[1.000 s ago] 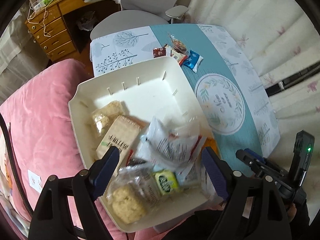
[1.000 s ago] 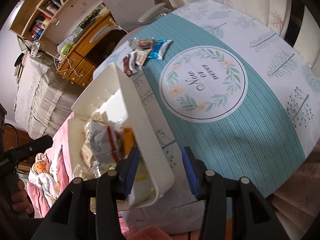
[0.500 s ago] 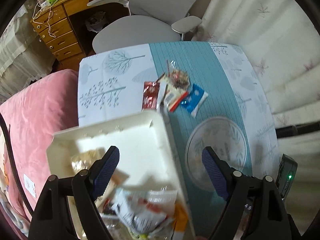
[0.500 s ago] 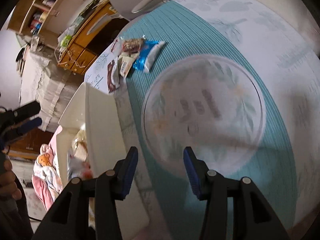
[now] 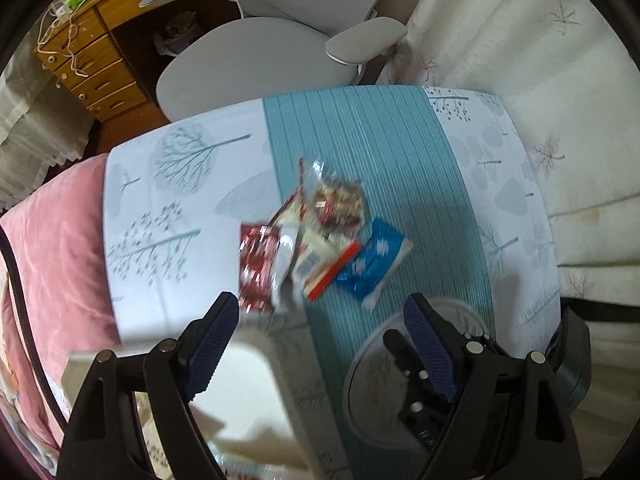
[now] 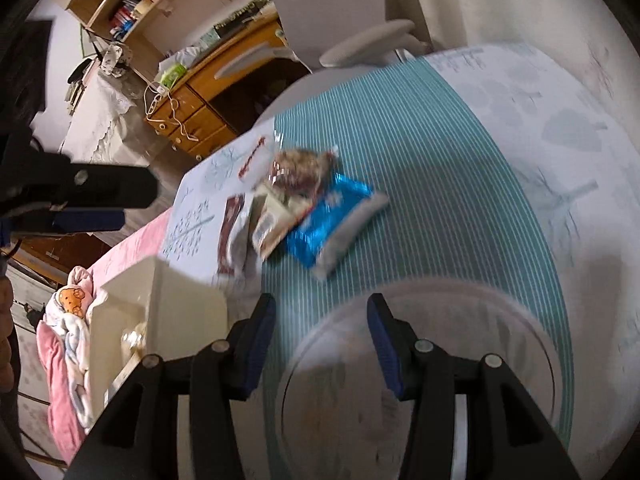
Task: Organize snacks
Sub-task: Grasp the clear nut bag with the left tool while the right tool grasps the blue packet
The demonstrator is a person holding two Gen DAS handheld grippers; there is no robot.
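Note:
A small pile of snack packets lies on the teal table runner: a blue packet (image 5: pixel 374 266) (image 6: pixel 334 218), a dark red packet (image 5: pixel 258 264) (image 6: pixel 231 232), a white packet with a red edge (image 5: pixel 320 256) (image 6: pixel 272 220) and a clear bag of nuts (image 5: pixel 340 204) (image 6: pixel 300 170). The cream plastic bin (image 5: pixel 256 392) (image 6: pixel 180 312) stands at the table's near left corner, blurred. My left gripper (image 5: pixel 322 344) is open and empty, just short of the pile. My right gripper (image 6: pixel 322 340) is open and empty, above the round printed emblem, short of the blue packet.
The table (image 5: pixel 180 200) has a tree-print cloth. A grey office chair (image 5: pixel 256 52) stands behind it, a wooden desk with drawers (image 5: pixel 100 76) at the back left. Pink bedding (image 5: pixel 52 240) lies left of the table. A curtain (image 5: pixel 540 60) hangs at the right.
Both grippers have moved forward from over the bin toward the snack pile, which looms larger now. The bin has slid back to the lower left of both views. Both stayed open.

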